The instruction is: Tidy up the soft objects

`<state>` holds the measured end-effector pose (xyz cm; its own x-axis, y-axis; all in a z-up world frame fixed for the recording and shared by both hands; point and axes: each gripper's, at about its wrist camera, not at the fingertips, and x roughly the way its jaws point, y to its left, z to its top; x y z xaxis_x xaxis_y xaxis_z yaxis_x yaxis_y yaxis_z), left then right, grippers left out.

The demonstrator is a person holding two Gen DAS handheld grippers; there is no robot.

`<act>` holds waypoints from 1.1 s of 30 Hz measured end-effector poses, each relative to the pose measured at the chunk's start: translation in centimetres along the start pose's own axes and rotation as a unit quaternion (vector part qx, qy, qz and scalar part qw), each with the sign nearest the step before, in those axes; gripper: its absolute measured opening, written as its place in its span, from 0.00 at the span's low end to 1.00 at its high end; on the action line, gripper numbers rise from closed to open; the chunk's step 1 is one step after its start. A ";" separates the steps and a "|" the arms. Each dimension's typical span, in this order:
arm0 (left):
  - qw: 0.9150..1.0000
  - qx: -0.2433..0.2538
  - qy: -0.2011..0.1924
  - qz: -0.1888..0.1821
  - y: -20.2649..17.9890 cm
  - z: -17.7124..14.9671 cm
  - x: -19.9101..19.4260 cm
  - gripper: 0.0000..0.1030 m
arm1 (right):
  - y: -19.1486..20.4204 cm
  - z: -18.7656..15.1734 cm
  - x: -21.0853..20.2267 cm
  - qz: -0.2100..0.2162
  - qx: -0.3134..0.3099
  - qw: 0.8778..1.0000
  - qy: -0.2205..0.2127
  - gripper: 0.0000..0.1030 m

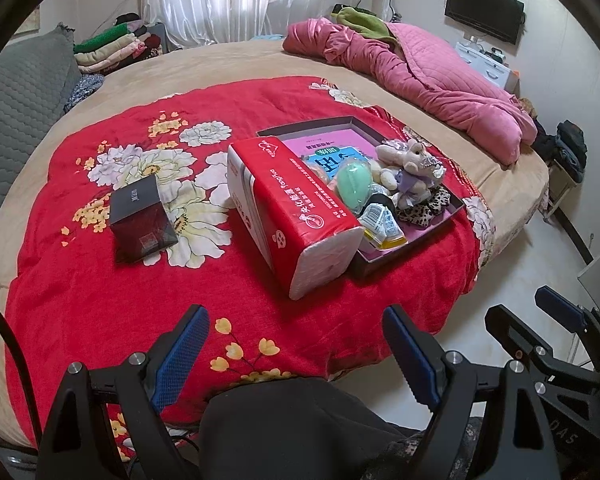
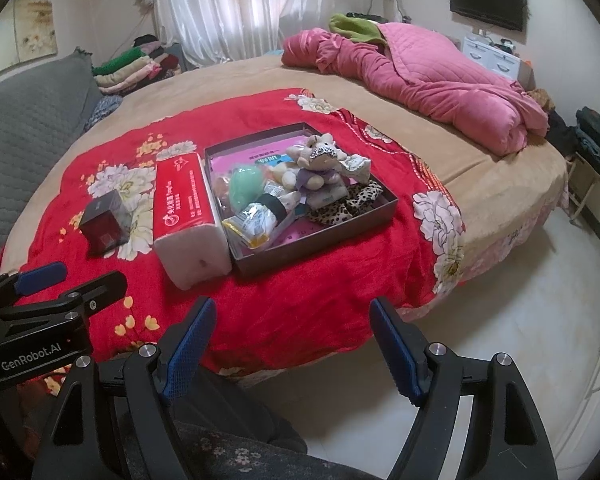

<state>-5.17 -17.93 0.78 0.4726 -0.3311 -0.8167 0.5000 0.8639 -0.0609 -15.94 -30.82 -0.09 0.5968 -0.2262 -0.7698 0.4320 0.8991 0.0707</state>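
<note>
The left gripper point(image 1: 296, 344) stands wide open, holding nothing, above the red blanket point(image 1: 100, 280). At its twelve o'clock lies the tissue pack point(image 1: 288, 216); at one o'clock, the box point(image 1: 416, 240) of soft items. The right gripper point(image 2: 292, 336) gapes empty too.

bed point(image 1: 260, 60): round, tan cover | red blanket point(image 1: 100, 280) spread near edge | on blanket: black box point(image 1: 140, 220), tissue pack point(image 1: 284, 216) touching tray point(image 1: 424, 236) | pink quilt point(image 1: 420, 76) at far side
</note>
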 end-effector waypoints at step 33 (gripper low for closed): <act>1.000 -0.002 0.003 0.009 0.0 -0.2 0.2 0.85 | 0.1 0.0 -0.1 0.001 -0.002 1.000 -0.001 0.77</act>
<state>-5.24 -17.94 0.46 0.4775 -0.3126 -0.8211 0.4879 0.8716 -0.0481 -15.94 -30.71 -0.02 0.5991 -0.2261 -0.7681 0.4292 0.9005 0.0697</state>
